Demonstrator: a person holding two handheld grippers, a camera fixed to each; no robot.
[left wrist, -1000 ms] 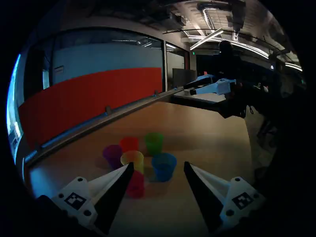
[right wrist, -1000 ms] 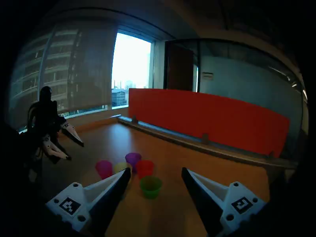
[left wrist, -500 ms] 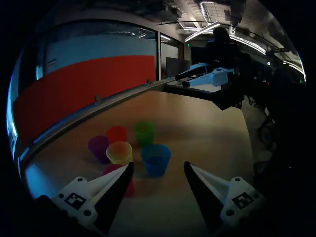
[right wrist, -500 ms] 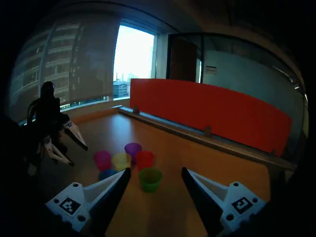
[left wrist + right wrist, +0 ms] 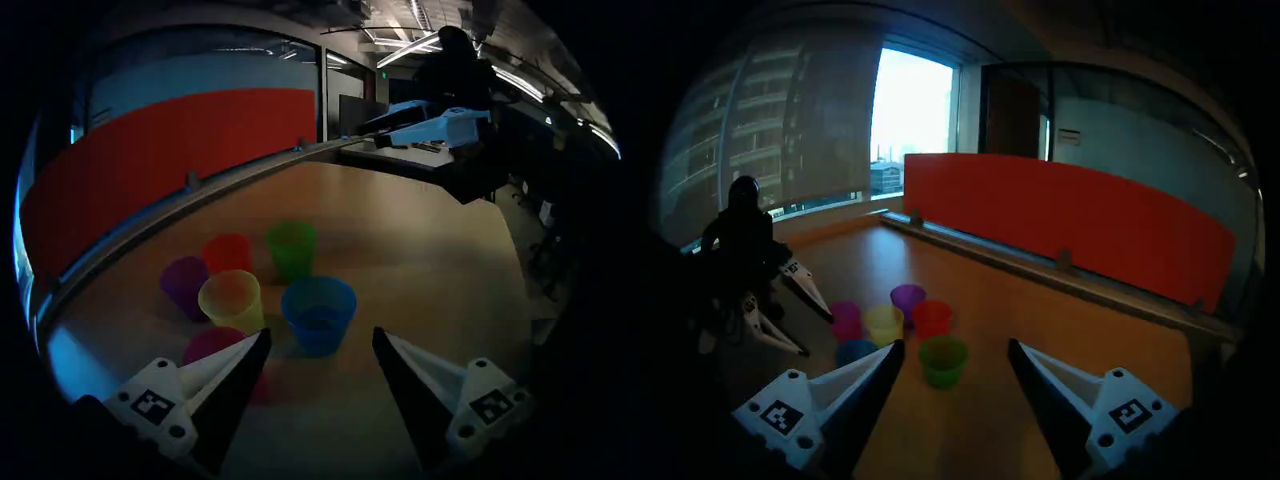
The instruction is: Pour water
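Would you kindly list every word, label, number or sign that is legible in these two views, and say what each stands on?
Nothing here is legible.
White notice on the glass wall: too small to read.
Square black-and-white marker on a finger of the left hand-held gripper: a pattern, no words.
Coloured cups: no print visible.
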